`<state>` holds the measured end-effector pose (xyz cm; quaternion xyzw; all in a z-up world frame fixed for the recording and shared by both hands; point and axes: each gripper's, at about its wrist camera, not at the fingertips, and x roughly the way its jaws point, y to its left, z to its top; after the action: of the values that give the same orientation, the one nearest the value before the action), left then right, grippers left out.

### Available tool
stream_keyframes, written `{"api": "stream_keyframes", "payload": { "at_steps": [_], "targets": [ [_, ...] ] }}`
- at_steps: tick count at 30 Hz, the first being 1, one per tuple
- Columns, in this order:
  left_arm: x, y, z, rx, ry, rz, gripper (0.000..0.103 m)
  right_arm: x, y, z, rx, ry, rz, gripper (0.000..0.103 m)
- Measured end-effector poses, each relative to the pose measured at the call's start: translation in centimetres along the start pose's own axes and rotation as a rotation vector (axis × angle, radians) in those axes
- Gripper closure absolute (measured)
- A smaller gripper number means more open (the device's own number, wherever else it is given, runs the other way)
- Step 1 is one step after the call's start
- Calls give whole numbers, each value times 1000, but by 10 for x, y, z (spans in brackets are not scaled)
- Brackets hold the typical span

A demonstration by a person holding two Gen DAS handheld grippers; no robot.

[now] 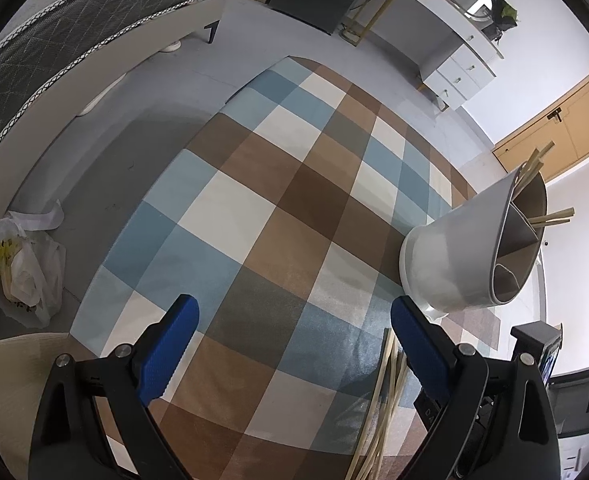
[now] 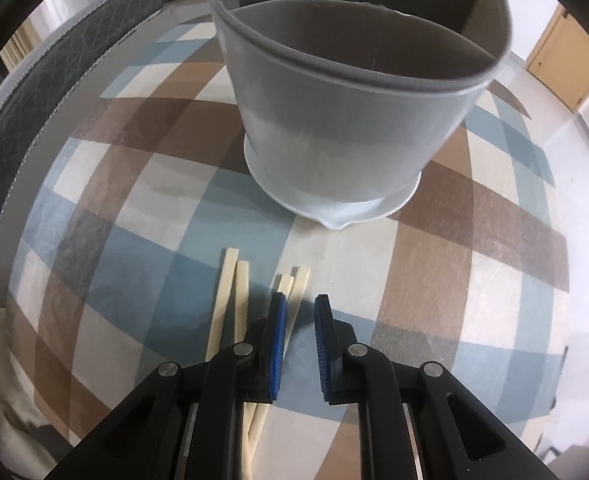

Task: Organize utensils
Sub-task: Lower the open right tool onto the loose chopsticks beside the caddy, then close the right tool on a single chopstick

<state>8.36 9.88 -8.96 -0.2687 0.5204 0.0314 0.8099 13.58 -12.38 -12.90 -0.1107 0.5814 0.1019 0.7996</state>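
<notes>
Picking stage: right claw (image 2: 299, 300) nearly together, empty, above chopsticks (image 2: 230, 292) lower centre; holder (image 2: 346, 120) upper centre. Left claw (image 1: 294, 316) wide apart, empty. Next: clamp one stick.

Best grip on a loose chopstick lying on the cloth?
Take one chopstick across its thin shaft near the end facing the holder, coming from above. It lies flat beside the others, so pads should straddle its width.
</notes>
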Motion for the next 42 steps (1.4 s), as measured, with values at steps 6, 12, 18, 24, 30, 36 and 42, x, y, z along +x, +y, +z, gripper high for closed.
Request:
{"api": "stream_keyframes", "payload": {
  "at_steps": [6,12,18,24,30,36,42],
  "targets": [
    [0,-1,-1,-1,9,-4,9,1,-9,0,23,8,12,90],
    [1,1,0,-12,10,-2,9,-2,-6,-3,26,4,21,90],
    [1,0,0,-8,10,-1,9,-3,4,-2,8,0,-3,90],
    [1,1,0,-11,18,1,9,-2,8,3,-7,17,-22,91],
    [1,0,-1,-8,17,4,9,3,10,0,-9,23,-6,91],
    [4,2,-1,-13,22,12,9,2,4,-2,-18,16,5,91],
    [6,2,-2,-2,24,32,9,0,-3,-4,0,-13,37,91]
  ]
}}
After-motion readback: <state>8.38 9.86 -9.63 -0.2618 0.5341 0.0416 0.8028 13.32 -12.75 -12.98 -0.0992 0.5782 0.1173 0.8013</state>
